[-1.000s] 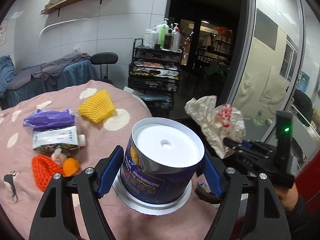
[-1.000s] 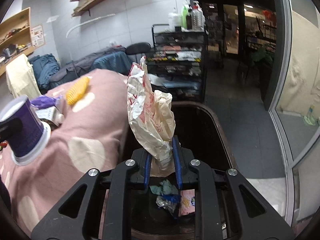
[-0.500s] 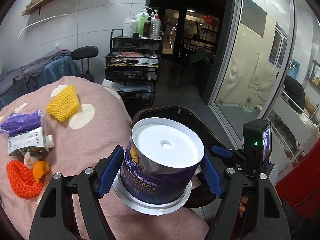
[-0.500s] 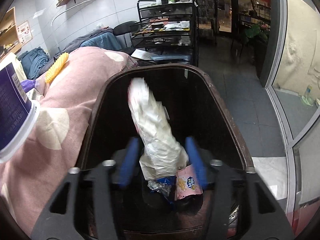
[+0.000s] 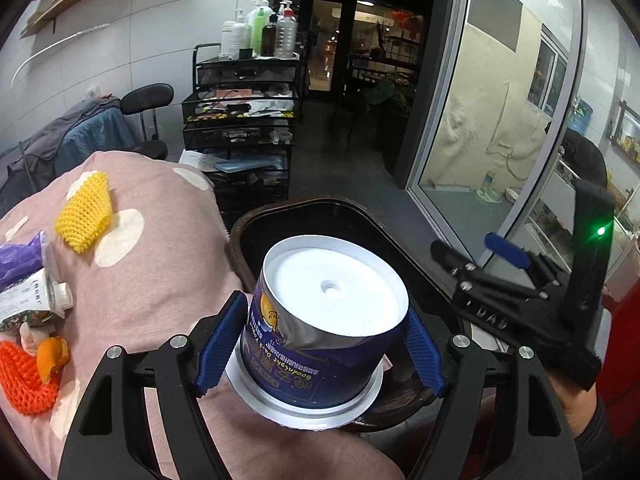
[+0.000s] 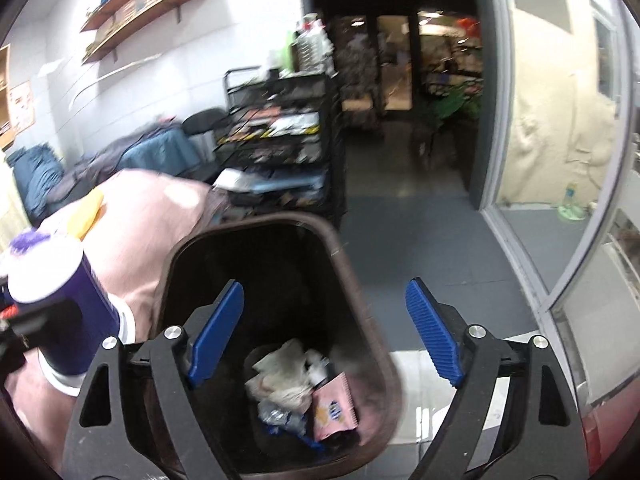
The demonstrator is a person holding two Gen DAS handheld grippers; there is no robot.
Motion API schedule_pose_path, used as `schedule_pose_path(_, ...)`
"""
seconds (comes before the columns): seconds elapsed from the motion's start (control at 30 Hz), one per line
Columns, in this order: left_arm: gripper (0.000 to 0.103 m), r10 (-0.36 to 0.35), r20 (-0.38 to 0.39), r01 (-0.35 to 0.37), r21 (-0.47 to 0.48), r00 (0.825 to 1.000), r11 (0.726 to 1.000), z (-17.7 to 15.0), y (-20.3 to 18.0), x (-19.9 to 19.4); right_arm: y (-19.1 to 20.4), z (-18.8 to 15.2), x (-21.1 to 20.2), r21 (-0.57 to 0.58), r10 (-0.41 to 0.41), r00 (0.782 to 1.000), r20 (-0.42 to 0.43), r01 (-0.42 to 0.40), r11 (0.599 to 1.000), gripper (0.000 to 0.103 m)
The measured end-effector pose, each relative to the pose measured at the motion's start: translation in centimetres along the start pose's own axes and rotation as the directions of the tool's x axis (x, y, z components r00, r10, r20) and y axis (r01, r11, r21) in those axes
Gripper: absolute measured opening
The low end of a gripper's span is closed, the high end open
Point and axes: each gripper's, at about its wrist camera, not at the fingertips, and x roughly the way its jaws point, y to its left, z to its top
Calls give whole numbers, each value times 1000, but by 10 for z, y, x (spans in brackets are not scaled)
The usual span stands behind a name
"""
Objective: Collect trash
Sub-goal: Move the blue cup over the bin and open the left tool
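Two views, so left wrist first: the left gripper is clamped on the upside-down purple yogurt tub, same grip as a second ago, but now the tub sits at the bottom centre of the frame, right at the near rim of the brown trash bin, which was barely showing before. More trash is waiting on the pink tablecloth at the left edge: yellow foam net, orange foam net, a squeezed tube.

Right wrist view: the right gripper is opening its jaws with nothing between them. The crumpled plastic bag it was pinching a second ago now lies at the bottom of the bin, lower centre, beside a pink wrapper. So that one's binned, and I'd guess the tub goes in next.
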Motion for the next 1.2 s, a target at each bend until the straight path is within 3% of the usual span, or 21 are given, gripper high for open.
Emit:
schedule_pose_path(0.6, 75, 37, -159, -23, 86, 987, 996, 4, -32, 53, -25, 7, -2, 49, -18, 1000, 3, 18, 999, 86)
schedule_pose_path(0.7, 82, 39, -178, -21, 104, 983, 994, 2, -35, 57, -24, 6, -2, 56, -15, 1000, 0, 14, 998, 86)
schedule_pose_path(0.77, 91, 53, -175, -32, 120, 983, 992, 1, -38, 57, -24, 6, -2, 57, -13, 1000, -2, 14, 998, 87)
schedule_pose_path(0.87, 96, 61, -175, -35, 145, 983, 989, -1, -42, 57, -23, 6, -2, 57, -14, 1000, -1, 14, 998, 88)
schedule_pose_path(1.2, 98, 91, -96, -71, 193, 991, 979, -3, -46, 34, -21, 5, -2, 66, 17, 1000, -2, -17, 998, 93)
